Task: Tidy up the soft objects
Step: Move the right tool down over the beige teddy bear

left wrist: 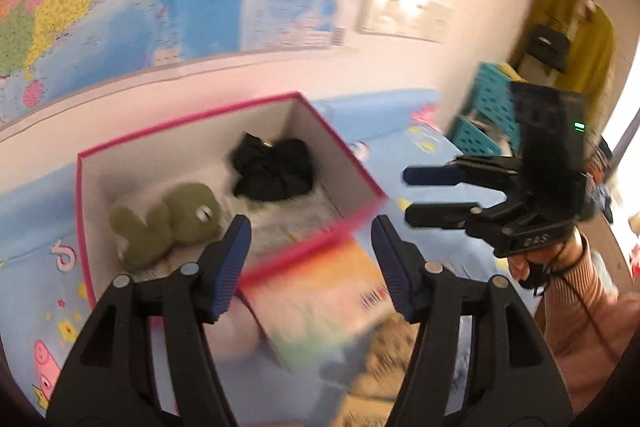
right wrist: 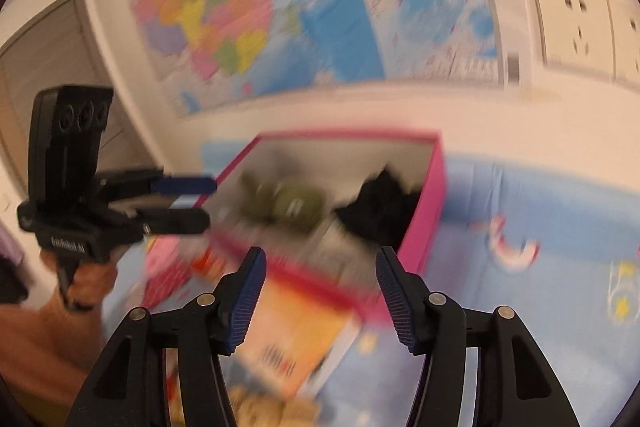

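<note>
Both grippers — left gripper and right gripper — are hovering open-jawed and empty, the green plush and black cloth lying in the pink box at twelve o'clock, so the next pick is probably calling for the tan plush at six o'clock.

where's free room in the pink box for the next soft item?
Inside the pink box: the near right floor, in front of the black cloth and right of the green plush, looks bare. The left side is taken by the plush, the back right corner by the cloth. Outside, the near wall is crowded by a colourful lid.
</note>
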`<state>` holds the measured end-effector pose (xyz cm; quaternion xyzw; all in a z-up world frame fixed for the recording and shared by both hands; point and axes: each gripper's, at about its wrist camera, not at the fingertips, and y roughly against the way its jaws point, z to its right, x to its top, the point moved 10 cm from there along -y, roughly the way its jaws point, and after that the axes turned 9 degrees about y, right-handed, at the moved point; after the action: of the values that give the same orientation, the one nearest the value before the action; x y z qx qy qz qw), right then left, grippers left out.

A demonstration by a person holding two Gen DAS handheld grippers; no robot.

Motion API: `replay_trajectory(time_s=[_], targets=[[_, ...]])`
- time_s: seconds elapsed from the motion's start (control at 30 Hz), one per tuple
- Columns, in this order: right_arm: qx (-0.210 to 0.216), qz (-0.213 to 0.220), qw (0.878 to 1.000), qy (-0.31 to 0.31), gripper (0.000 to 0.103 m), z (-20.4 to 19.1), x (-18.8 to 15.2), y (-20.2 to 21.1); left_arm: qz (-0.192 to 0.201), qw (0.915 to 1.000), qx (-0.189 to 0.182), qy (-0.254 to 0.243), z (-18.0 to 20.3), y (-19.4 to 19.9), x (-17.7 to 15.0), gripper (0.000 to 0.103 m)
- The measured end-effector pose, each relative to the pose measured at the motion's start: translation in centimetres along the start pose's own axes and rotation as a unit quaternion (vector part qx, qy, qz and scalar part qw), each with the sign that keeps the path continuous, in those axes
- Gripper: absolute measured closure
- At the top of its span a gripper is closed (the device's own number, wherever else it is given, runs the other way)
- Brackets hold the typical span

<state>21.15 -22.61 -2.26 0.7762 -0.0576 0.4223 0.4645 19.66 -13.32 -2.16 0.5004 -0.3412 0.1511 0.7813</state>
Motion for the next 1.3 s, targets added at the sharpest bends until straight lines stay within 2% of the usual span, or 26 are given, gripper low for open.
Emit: replay_trajectory(time_s=[0.07,0.17,0.27,0.4,0.5,0.77,0.9,0.97,1.0,1.03,1.13,1.2,1.3], targets=[[0.028,-0.018,0.999,-0.013,0.044,-1.4,-2.7,0.3,-0.004,0.9995,-0.031,-0.011,1.6,0.6,-1.7,0.039],[0.035,-0.054,0.997,-0.031,0.044,-2.0,-6.7,0.1,-0.02,0.9978,-0.058,-0.027,3.6,0.8,-5.0,0.037],[0.043,-0.081,0.994,-0.058,0.044,-2.1,-9.5,-0.9,-0.05,0.9975,-0.032,-0.038,4.2,0.0,-8.5,0.035],[0.055,-0.094,0.99,-0.091,0.044,-2.0,-11.8,-2.0,-0.092,0.9953,0.007,-0.03,3.3,-1.6,-12.4,0.035],[0.074,-0.096,0.987,-0.108,0.044,-2.2,-12.6,-2.8,-0.118,0.993,0.003,-0.008,2.8,-2.8,-14.2,0.035],[0.102,-0.095,0.982,-0.125,0.045,-3.0,-13.3,-3.6,-0.153,0.988,-0.01,0.023,2.0,-4.4,-16.2,0.036],[0.1,-0.089,0.984,-0.119,0.058,-3.2,-13.7,-2.8,-0.167,0.9854,-0.018,0.025,2.1,-5.2,-17.0,0.036],[0.093,-0.082,0.985,-0.122,0.071,-2.9,-13.8,-2.3,-0.169,0.9849,-0.026,0.027,2.3,-5.2,-17.2,0.04],[0.084,-0.08,0.985,-0.125,0.082,-2.6,-13.8,-2.1,-0.171,0.9845,-0.03,0.029,2.4,-5.2,-17.2,0.043],[0.08,-0.079,0.985,-0.129,0.085,-2.4,-13.9,-2.1,-0.172,0.9841,-0.032,0.03,2.5,-5.2,-17.3,0.044],[0.082,-0.073,0.984,-0.137,0.086,-2.2,-14.2,-1.7,-0.178,0.9829,-0.039,0.028,2.9,-5.4,-17.3,0.053],[0.079,-0.072,0.985,-0.137,0.086,-2.3,-14.4,-1.5,-0.18,0.9821,-0.048,0.028,3.5,-5.5,-17.2,0.063],[0.079,-0.063,0.986,-0.136,0.087,-2.5,-14.2,-1.0,-0.18,0.9823,-0.044,0.028,3.7,-5.7,-17.0,0.064]])
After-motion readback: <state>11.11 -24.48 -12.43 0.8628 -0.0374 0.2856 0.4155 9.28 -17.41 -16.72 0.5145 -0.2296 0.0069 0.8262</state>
